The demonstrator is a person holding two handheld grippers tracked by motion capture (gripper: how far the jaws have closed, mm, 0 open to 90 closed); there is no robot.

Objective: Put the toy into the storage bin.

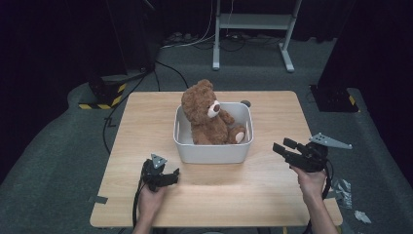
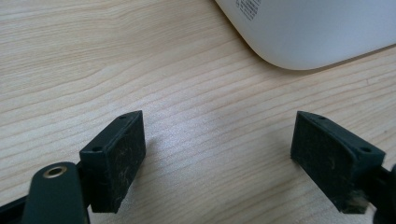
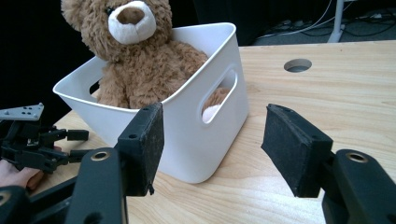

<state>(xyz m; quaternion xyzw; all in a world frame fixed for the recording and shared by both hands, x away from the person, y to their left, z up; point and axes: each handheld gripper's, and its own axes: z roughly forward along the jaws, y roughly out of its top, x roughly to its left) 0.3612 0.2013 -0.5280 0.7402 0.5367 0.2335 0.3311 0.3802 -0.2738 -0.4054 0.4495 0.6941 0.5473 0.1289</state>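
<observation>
Both my fingers are spread, holding nothing. The bear (image 1: 207, 114) sits in the bin (image 1: 213, 152) mid-frame. I should bring my right fingers (image 1: 284, 147) squarely toward the bin's side handle (image 3: 219, 95).

A brown teddy bear (image 1: 207, 114) of shaggy plush, its muzzle and foot soles a paler, shorter cloth, sits in a white bin (image 1: 214, 151) of smooth plastic with a faint satin sheen. Under the bin, the table (image 1: 146, 122) shows pale wood grain with a smooth, matt finish that catches a soft glare just beside the bin's near corner. The right gripper (image 3: 212, 149) and the left gripper (image 2: 219, 158), both short of the bin, are matt black plastic with brass-coloured metal eyelets, their pads (image 2: 121, 163) a rough, lint-flecked black facing.
</observation>
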